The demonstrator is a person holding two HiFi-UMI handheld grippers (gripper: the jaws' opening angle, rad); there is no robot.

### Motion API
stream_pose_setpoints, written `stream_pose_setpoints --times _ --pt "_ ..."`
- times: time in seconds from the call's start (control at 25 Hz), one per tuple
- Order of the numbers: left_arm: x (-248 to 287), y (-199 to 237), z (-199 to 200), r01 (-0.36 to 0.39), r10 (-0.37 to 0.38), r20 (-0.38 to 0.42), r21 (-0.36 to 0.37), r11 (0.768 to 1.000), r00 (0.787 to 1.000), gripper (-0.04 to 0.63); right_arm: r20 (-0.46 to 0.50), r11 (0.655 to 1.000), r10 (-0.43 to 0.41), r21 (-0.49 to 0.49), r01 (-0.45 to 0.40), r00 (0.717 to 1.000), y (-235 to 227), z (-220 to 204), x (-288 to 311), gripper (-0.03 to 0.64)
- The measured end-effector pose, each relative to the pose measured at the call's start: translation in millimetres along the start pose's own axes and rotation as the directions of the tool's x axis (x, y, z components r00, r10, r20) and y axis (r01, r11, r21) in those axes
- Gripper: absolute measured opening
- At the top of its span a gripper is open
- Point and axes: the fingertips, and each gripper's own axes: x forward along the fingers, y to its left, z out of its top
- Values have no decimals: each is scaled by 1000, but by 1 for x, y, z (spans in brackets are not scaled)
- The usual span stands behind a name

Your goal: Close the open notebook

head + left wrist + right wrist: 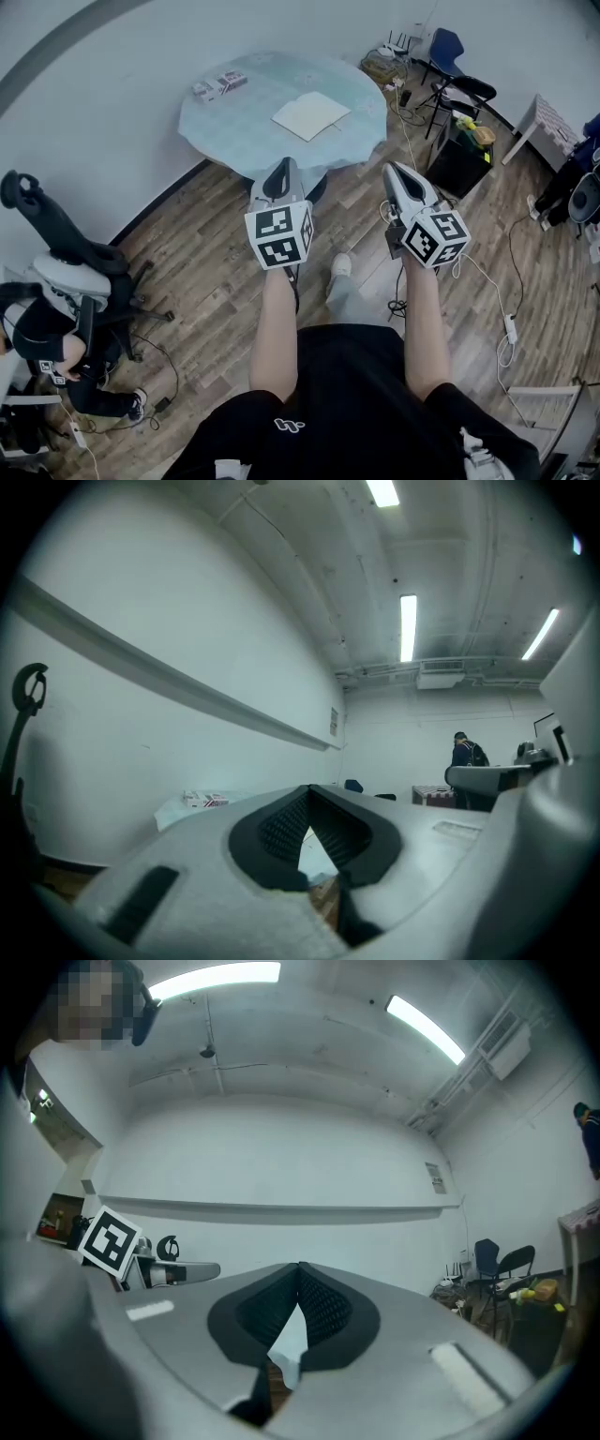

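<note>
The notebook (311,114) lies open and flat, white pages up, on a round table with a pale blue cloth (234,131), towards the table's right side. Both grippers are held level over the wooden floor on the near side of the table, well short of the notebook. My left gripper (282,167) points at the table's near edge, its jaws closed tip to tip with nothing between them (310,789). My right gripper (392,169) hangs beside it to the right, also shut and empty (300,1266). The table shows through the gap behind the closed tips.
Two small printed boxes (220,84) lie at the table's far left. An office chair (70,253) and a seated person (37,337) are at the left. Folding chairs (455,56), a black cabinet (459,150) and floor cables (506,328) crowd the right.
</note>
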Motion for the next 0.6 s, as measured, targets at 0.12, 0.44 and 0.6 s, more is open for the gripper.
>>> stream_pose_setpoints --times 0.12,0.44,0.6 --pt "33 -9 0 66 -66 24 -14 998 998 3 18 1000 16 11 -16 1000 -15 -11 17 11" --pt "124 -39 -30 128 -130 -52 -39 991 990 3 -25 988 -95 119 97 995 -116 -26 30 11" --pt "159 -43 -63 123 -127 -119 -45 991 985 3 -49 983 -84 160 91 995 -144 -46 54 11"
